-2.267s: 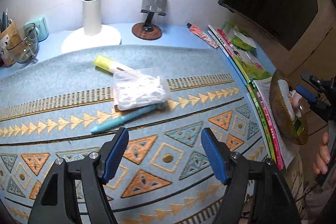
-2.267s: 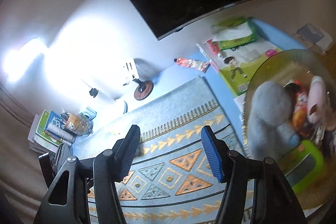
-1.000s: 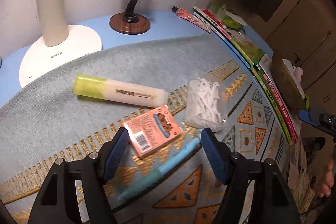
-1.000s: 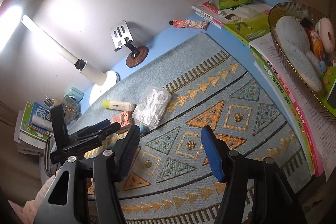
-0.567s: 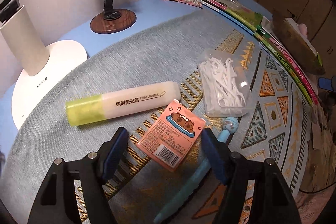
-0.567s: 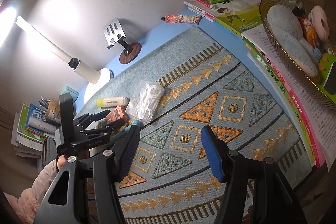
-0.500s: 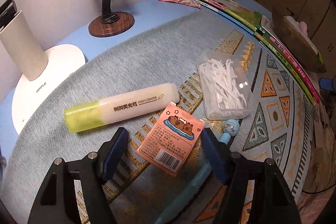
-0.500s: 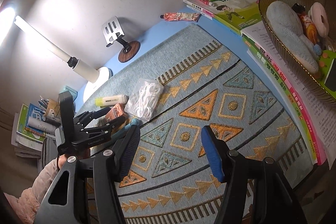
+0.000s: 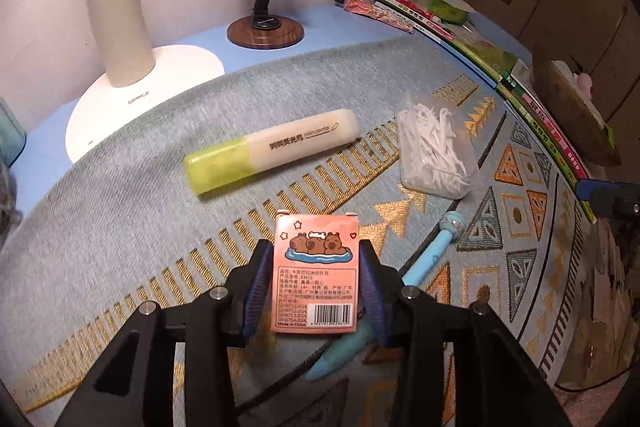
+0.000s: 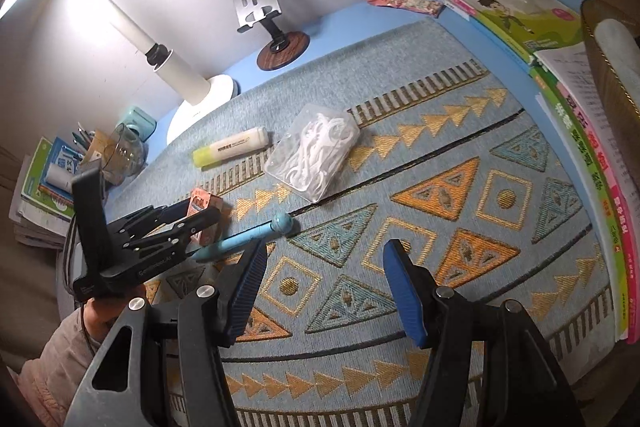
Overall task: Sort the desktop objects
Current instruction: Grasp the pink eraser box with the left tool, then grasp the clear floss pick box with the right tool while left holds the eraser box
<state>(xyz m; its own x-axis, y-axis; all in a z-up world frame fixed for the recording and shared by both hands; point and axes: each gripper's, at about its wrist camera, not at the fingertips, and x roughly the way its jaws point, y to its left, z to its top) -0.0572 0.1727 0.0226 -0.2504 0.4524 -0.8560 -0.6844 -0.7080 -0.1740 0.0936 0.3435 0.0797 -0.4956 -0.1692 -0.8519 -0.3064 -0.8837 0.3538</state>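
Left claw (image 9: 316, 281) closing on pink card box (image 9: 315, 273), long axis along its fingers, blue pen (image 9: 404, 291) just right; right claw (image 10: 322, 291) released.

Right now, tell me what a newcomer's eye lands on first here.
The left claw is closing on a pink card box lying on the patterned mat. Just beyond lie a yellow highlighter and a clear box of floss picks. The right claw hangs open over bare mat.

Blue desk (image 10: 344, 15) — patterned mat (image 10: 420, 227), lamp base (image 9: 144, 99), phone stand (image 9: 266, 35), books (image 10: 560, 75) on it
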